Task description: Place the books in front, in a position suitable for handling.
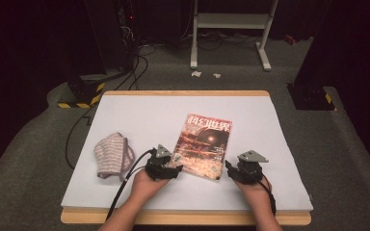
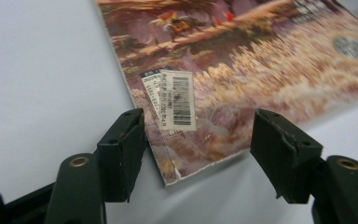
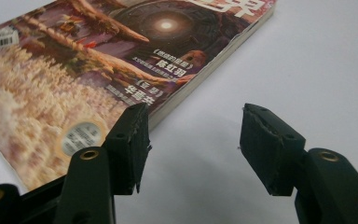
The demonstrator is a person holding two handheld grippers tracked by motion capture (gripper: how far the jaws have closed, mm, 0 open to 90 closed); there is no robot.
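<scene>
Lying flat: glossy rectangular magazine (image 1: 202, 146)

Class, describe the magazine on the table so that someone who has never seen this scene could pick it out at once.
Start at the white-topped table and look just right of its middle, ahead of the person's two hands. There a magazine lies flat, cover up and slightly turned. Unlike the striped cloth bundle at the left, it is a flat rectangle with a reddish picture cover and a white barcode sticker at its near corner.
</scene>
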